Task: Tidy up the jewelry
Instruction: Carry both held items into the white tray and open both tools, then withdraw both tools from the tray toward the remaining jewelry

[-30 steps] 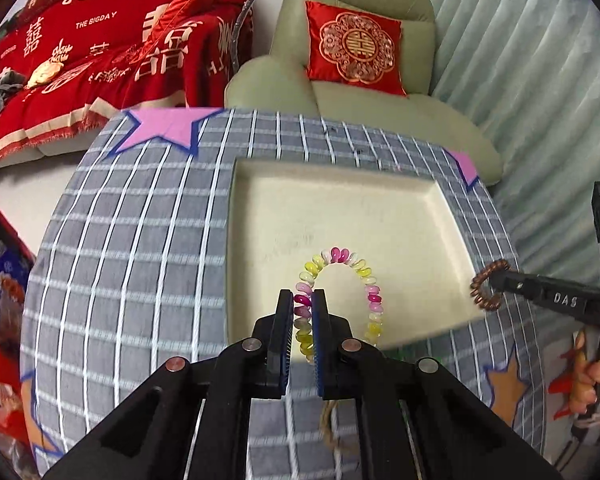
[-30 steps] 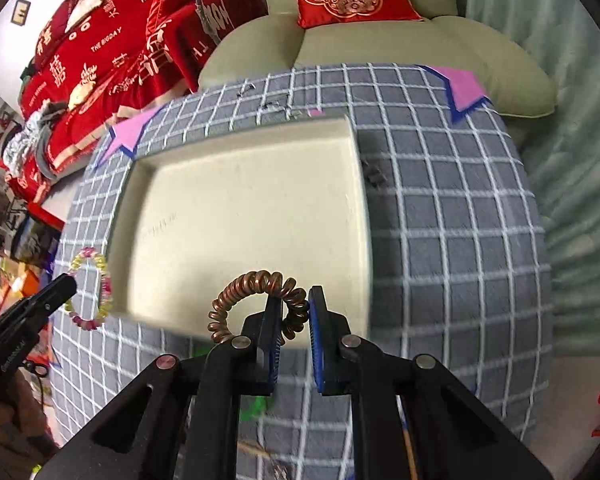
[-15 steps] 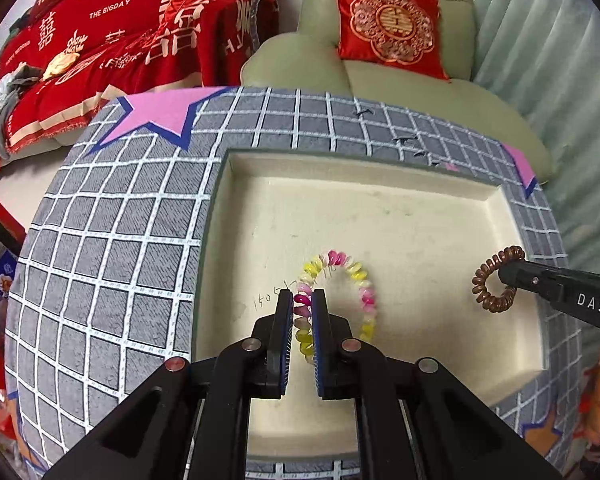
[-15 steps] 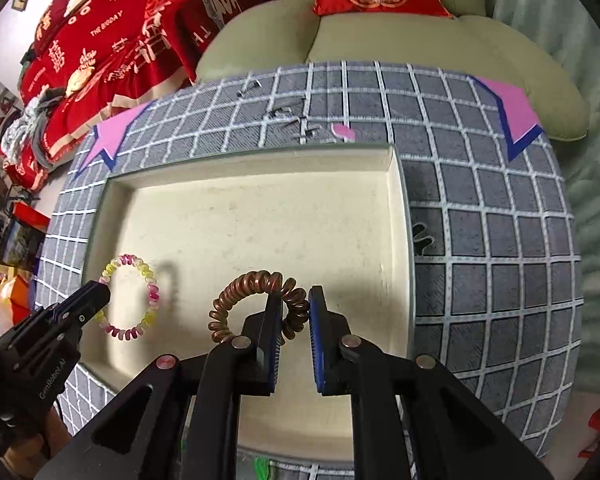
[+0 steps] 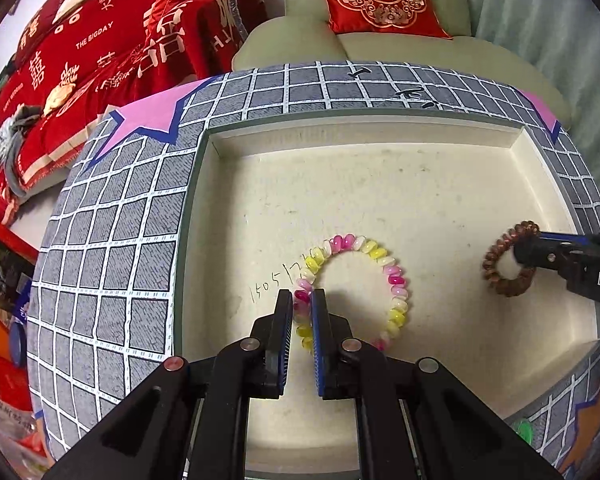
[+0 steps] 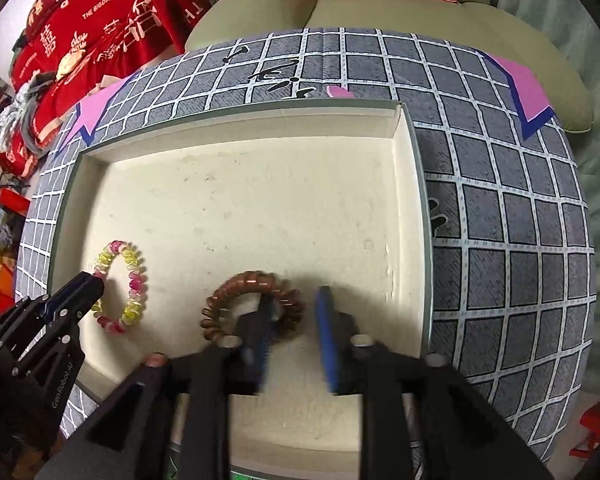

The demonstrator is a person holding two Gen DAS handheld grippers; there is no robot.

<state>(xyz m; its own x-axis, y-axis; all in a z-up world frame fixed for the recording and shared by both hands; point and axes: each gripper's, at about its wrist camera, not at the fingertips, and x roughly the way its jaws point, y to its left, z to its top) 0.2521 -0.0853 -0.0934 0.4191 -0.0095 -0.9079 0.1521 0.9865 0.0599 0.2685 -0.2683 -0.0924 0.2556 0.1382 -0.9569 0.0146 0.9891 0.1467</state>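
Note:
A cream tray point(image 5: 380, 184) lies on the grey checked table. My left gripper point(image 5: 301, 300) is shut on a pink-and-yellow bead bracelet point(image 5: 384, 260), which hangs low over the tray floor. In the right wrist view the same bracelet point(image 6: 134, 280) and left gripper point(image 6: 88, 284) show at the left. My right gripper point(image 6: 296, 300) has its jaws apart and blurred; the brown coil hair tie point(image 6: 236, 292) rests on the tray against the left finger. In the left wrist view the hair tie point(image 5: 496, 260) sits at the right gripper's tip point(image 5: 528, 252).
The tray point(image 6: 416, 184) has raised walls on all sides. The checked tablecloth point(image 5: 112, 240) with pink star patches surrounds it. A pale green sofa point(image 5: 380, 48) with a red cushion and red blankets stand beyond the table's far edge.
Both grippers have come down and forward over the tray. My right gripper's jaws have opened off the brown hair tie. The left stays shut on the bracelet.

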